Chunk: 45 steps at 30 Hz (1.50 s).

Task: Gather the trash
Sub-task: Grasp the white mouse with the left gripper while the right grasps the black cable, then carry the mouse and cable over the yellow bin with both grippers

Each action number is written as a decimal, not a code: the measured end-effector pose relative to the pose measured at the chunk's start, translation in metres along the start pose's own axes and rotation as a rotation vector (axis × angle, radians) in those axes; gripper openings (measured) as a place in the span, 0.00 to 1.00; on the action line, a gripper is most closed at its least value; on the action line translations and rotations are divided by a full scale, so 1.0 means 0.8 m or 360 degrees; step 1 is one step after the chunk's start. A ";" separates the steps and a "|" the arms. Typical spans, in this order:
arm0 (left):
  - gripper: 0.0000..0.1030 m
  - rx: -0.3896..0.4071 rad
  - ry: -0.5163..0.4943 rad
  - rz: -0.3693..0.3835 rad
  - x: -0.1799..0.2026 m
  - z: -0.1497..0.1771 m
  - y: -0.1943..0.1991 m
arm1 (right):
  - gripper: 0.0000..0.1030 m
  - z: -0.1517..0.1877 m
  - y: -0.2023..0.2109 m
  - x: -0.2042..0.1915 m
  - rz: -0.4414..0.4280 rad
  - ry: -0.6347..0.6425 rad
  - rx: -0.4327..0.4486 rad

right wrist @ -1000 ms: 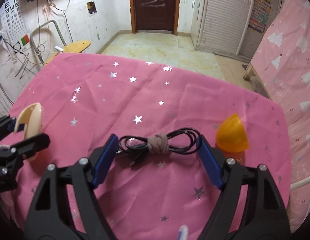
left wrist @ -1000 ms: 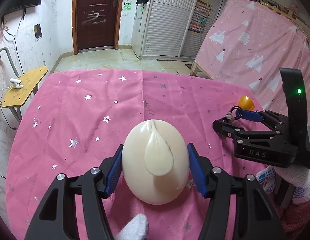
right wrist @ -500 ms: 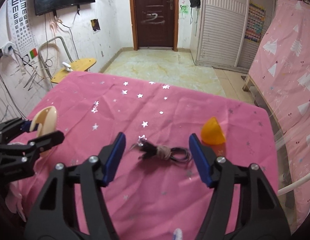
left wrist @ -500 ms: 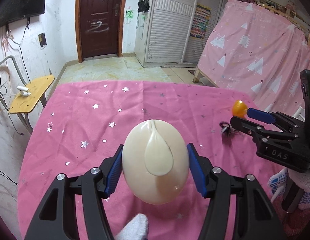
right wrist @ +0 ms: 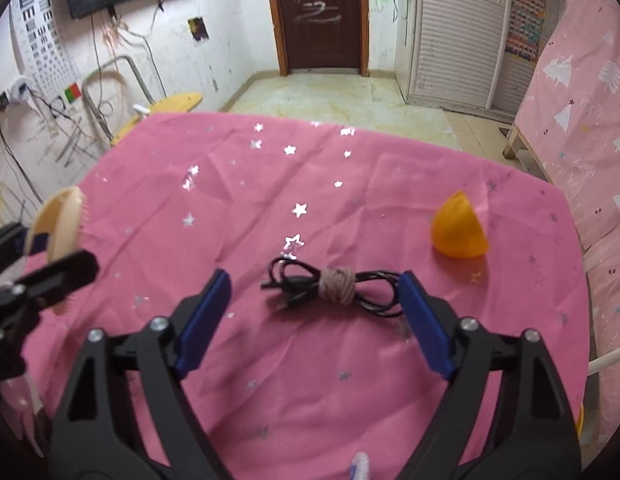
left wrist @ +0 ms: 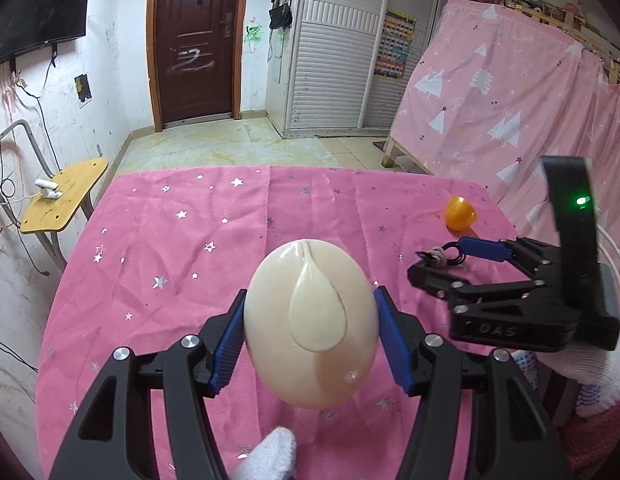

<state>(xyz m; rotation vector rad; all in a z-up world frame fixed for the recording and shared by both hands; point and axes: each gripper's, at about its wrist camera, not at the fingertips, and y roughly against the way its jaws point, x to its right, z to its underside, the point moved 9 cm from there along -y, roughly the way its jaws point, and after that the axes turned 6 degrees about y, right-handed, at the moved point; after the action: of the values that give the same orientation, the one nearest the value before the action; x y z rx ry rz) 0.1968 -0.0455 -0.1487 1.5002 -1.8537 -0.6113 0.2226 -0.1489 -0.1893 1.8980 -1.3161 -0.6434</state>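
Observation:
My left gripper (left wrist: 310, 340) is shut on a cream oval brush (left wrist: 310, 332) and holds it above the pink star-patterned tablecloth (left wrist: 169, 248). The brush also shows in the right wrist view (right wrist: 63, 236), bristles to the right. My right gripper (right wrist: 314, 308) is open and empty, its blue pads on either side of a coiled black cable (right wrist: 334, 286) tied with a beige band, lying on the cloth. The cable shows in the left wrist view (left wrist: 440, 256) at the right gripper's tips (left wrist: 450, 260). An orange plastic half shell (right wrist: 460, 232) (left wrist: 461, 212) lies beyond the cable to the right.
A wooden chair seat (left wrist: 65, 196) stands off the table's left side. A pink curtain with white trees (left wrist: 510, 100) hangs along the right. A dark door (left wrist: 197, 40) is at the back across the tiled floor.
The right gripper has come back down and forward toward the cable, after lifting away from it open half a second ago. The left gripper keeps its hold on the brush.

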 end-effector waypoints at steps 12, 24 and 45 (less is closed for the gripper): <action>0.52 -0.0044 0.0051 0.0012 -0.019 0.005 -0.013 | 0.48 0.000 -0.010 0.021 0.0167 0.0038 -0.0011; 0.52 -0.0017 -0.0020 0.0004 0.010 0.000 -0.002 | 0.48 -0.006 0.061 0.041 0.0135 -0.0045 0.0231; 0.52 -0.0010 -0.0343 0.0212 0.217 0.028 0.019 | 0.48 0.144 0.222 0.231 0.0409 -0.0557 0.0521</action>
<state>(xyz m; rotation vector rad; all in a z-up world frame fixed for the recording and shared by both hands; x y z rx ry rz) 0.1498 -0.2119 -0.1177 1.3370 -2.0936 -0.7379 0.1007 -0.3920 -0.1180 1.8740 -1.9539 -0.6789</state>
